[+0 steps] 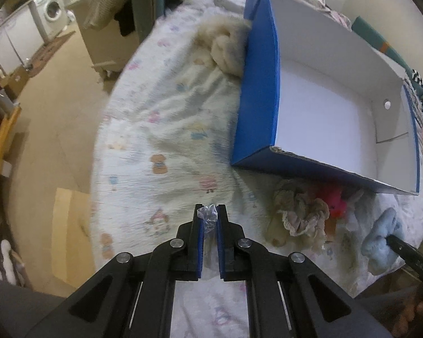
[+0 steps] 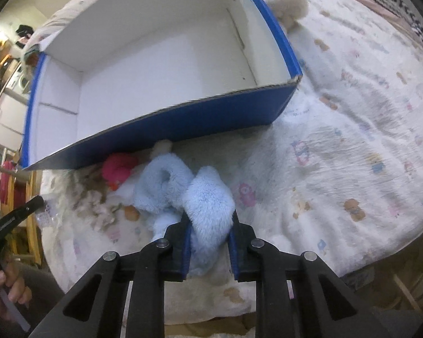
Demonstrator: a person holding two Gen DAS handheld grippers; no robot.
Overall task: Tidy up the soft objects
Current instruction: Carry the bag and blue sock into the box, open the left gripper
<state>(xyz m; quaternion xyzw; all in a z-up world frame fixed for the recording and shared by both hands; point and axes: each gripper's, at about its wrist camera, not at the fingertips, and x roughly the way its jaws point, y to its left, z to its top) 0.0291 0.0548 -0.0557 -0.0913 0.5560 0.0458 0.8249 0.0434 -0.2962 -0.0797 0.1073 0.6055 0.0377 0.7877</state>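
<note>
Presumably bound for the empty box just beyond, the blue plush sits pinched in the right gripper, while the left gripper nips clear plastic.

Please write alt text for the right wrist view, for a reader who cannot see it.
The right tongs are shut on a fluffy light blue plush toy lying on a printed bedspread. Just beyond stands an empty blue box with a white inside, with a red plush toy at its near wall.
</note>
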